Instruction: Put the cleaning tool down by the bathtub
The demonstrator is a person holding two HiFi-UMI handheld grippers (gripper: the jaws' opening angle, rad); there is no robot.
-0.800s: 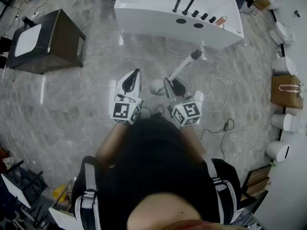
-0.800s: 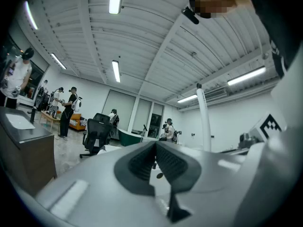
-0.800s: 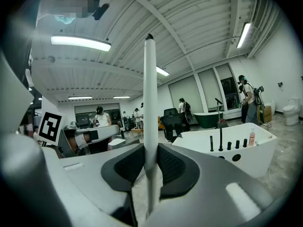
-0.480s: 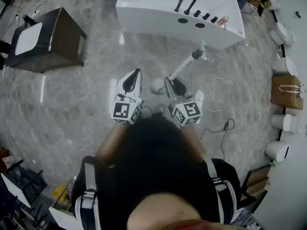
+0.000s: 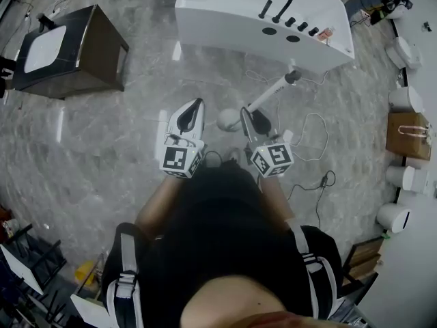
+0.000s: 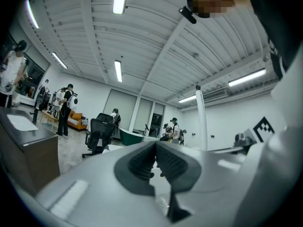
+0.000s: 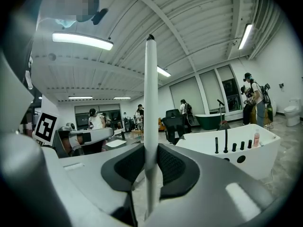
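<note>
Right gripper view shows the cleaning tool [image 7: 150, 79], a long white stick (round head at its low end), squeezed between the jaws of the right gripper [image 7: 150, 161]. It is near the white bathtub [image 5: 225, 19]. The left gripper [image 6: 155, 150] is closed on nothing.

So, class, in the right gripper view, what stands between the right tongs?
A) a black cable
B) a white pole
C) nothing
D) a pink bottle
B: a white pole runs up between the pads of the right tongs, which press on it from both sides.
</note>
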